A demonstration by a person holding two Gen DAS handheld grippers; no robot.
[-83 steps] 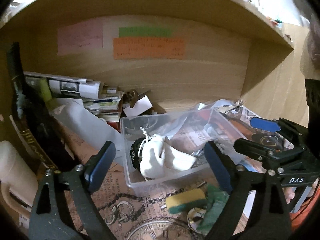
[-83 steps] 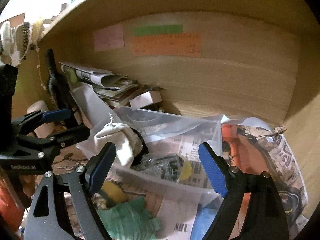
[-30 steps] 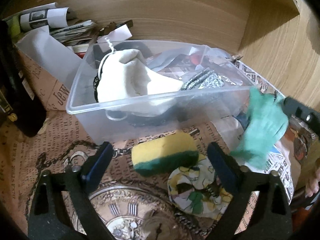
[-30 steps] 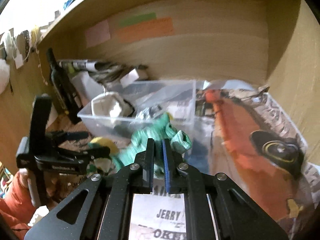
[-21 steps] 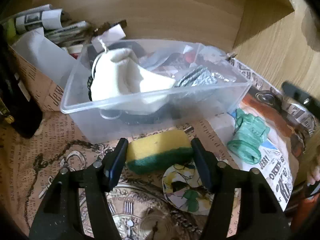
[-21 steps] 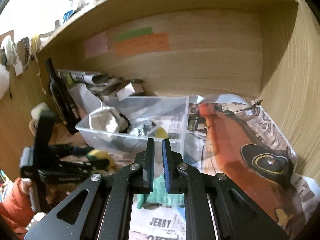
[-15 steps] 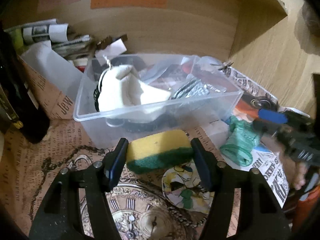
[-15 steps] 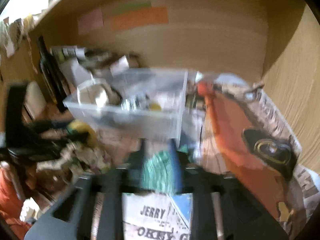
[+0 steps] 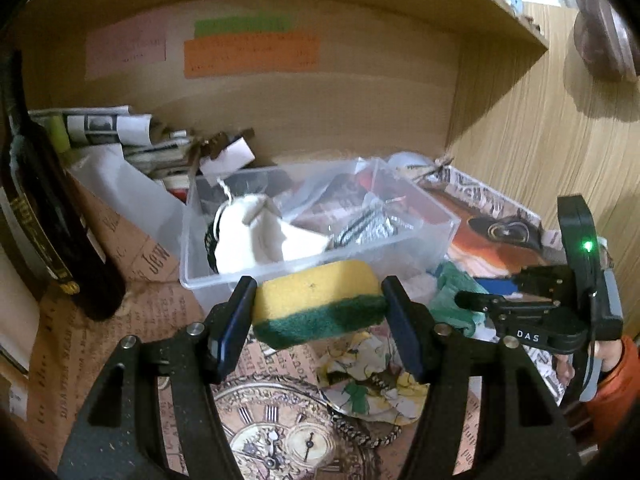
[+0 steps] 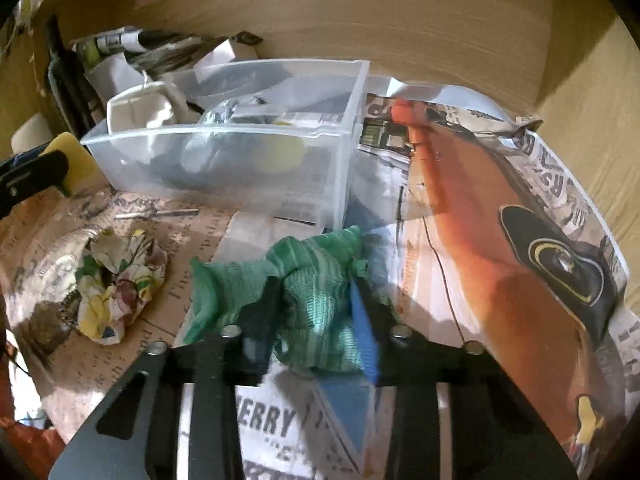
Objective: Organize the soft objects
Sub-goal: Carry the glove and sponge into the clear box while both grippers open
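My left gripper (image 9: pixel 318 314) is shut on a yellow and green sponge (image 9: pixel 316 304) and holds it above the desk, in front of a clear plastic bin (image 9: pixel 420 204). The bin (image 10: pixel 224 136) holds a white pouch (image 9: pixel 256 236) and other items. My right gripper (image 10: pixel 318 312) has its fingers around a green mesh cloth (image 10: pixel 316 284) lying on newspaper beside the bin; the image is blurred there. The cloth also shows in the left wrist view (image 9: pixel 452 296). A crumpled floral cloth (image 9: pixel 372 376) lies on the desk (image 10: pixel 116 280).
A dark bottle (image 9: pixel 44 216) stands at the left. Stacked papers (image 9: pixel 120 136) lie at the back. Newspaper with an orange guitar picture (image 10: pixel 480 208) covers the right side. Wooden walls close the back and right. A chain (image 9: pixel 360 432) lies near the floral cloth.
My left gripper closed on the sponge and lifted it off the desk. My right gripper dropped the green cloth by the bin, opened, and came down around it again.
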